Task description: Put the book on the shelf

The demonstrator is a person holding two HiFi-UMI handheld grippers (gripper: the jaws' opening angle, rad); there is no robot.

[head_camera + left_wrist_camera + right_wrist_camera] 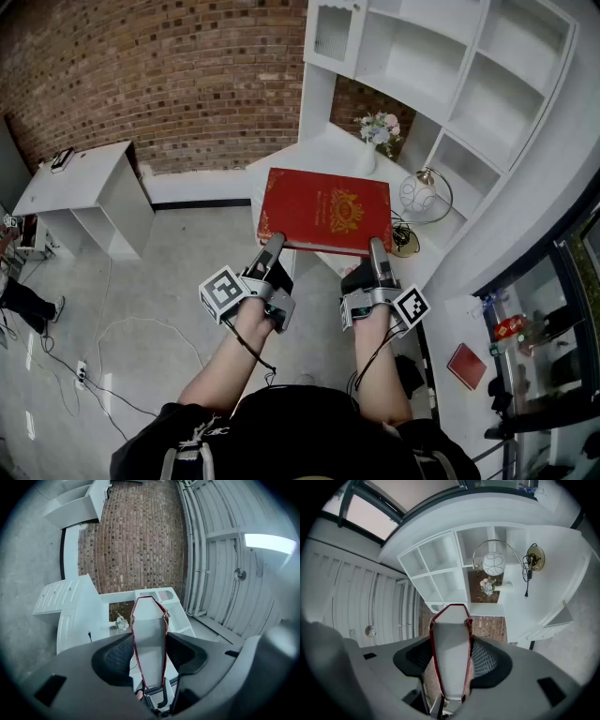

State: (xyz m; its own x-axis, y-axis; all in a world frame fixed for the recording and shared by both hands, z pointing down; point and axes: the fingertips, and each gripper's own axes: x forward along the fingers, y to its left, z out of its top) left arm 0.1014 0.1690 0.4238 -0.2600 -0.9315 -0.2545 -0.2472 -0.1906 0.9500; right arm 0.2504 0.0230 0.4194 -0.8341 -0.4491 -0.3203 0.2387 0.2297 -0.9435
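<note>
Book: red hard cover with a gold emblem, cover facing up, lying roughly flat in the air. It is carried by its near edge, with one gripper at each near corner.
Book location: over the near part of the white bench, near side of the flower vase and left of the globe lamp. It is not in any shelf compartment.
Left gripper: grasps the near-left part of the book. In the left gripper view the pale page edge stands between the two fingers, and the red covers lie against both pads. State: clenched on the book.
Right gripper: grasps the near-right part of the book. In the right gripper view the page edge fills the gap between the fingers, with a red cover against each pad. State: clenched on the book.
Shelf: white unit of open compartments, standing on the far and right sides of the bench. The compartments in view hold nothing.
Brick wall: behind the bench, on the far left.
Side table: white, on the grey floor, well apart to the left.
Second red book: lies low at the right, well apart from both grippers.
</note>
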